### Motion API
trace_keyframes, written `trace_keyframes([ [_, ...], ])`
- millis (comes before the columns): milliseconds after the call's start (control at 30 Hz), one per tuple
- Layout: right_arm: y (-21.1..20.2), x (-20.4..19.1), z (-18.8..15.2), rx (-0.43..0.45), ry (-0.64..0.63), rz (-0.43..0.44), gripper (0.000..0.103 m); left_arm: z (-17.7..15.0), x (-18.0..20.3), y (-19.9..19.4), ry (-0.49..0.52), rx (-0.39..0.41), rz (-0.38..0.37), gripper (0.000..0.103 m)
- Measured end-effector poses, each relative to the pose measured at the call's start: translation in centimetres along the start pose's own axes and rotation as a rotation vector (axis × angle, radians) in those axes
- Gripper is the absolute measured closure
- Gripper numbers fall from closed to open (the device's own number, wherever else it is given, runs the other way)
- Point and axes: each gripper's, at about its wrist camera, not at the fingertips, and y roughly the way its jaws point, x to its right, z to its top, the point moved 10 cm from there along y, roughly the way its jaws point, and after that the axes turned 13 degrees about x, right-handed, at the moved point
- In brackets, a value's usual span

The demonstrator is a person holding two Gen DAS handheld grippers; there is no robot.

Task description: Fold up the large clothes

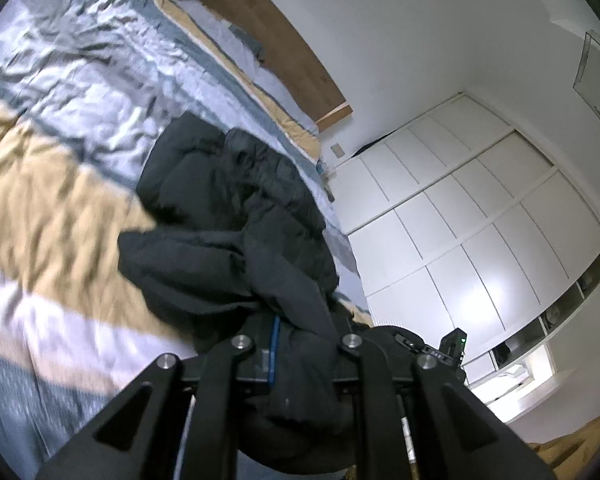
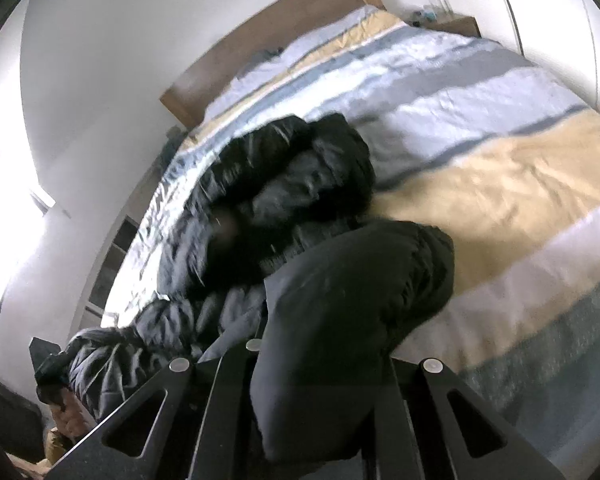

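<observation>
A big black puffer jacket [image 1: 228, 216] lies bunched on the striped bed cover [image 1: 68, 92]. My left gripper [image 1: 300, 364] is shut on a fold of its black fabric, which bulges between and over the jaws and hides the fingertips. In the right wrist view the same jacket [image 2: 284, 196] shows its fur-trimmed hood at the far end. My right gripper [image 2: 320, 364] is shut on another thick fold of the jacket, which covers the fingers. Both held folds are raised off the bed; the rest trails down onto the cover.
The bed has a wooden headboard [image 2: 268, 40] against a white wall. White wardrobe doors [image 1: 460, 216] stand beside the bed, with a bright window [image 1: 516, 376] below them. A nightstand [image 2: 456, 24] sits at the far corner. The other gripper's housing [image 1: 432, 348] shows to the right.
</observation>
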Motion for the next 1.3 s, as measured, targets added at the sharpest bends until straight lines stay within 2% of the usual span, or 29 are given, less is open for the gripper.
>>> trace_keyframes([
  [267, 3.6, -2.1, 6.8, 0.072, 0.021, 0.038, 0.093, 7.2, 1.4, 4.5, 0.027, 0.069, -0.024, 0.091],
  [500, 8.9, -2.4, 13.0, 0.101, 0.053, 0.052, 0.093, 13.6, 0.3, 9.8, 0.008, 0.125, -0.082, 0.091],
  [633, 13.0, -1.6, 16.0, 0.097, 0.117, 0.048, 0.093, 16.5, -2.1, 13.7, -0.036, 0.117, -0.063, 0.091],
  [700, 14.8, -1.2, 16.7, 0.084, 0.143, 0.033, 0.093, 17.7, -3.7, 16.1, -0.059, 0.097, -0.02, 0.091],
  [867, 19.7, 0.1, 17.1, 0.011, 0.219, -0.035, 0.093, 18.9, -7.2, 20.6, -0.108, 0.039, 0.049, 0.09],
  [967, 22.3, 1.0, 17.0, -0.037, 0.252, -0.094, 0.092, 19.0, -9.7, 23.0, -0.12, 0.0, 0.123, 0.09],
  [1133, 25.1, 2.2, 16.6, -0.108, 0.279, -0.185, 0.091, 18.5, -13.7, 25.9, -0.174, -0.066, 0.212, 0.087],
  [1300, 27.1, 3.5, 15.9, -0.161, 0.31, -0.26, 0.089, 17.6, -15.9, 28.0, -0.188, -0.132, 0.254, 0.086],
])
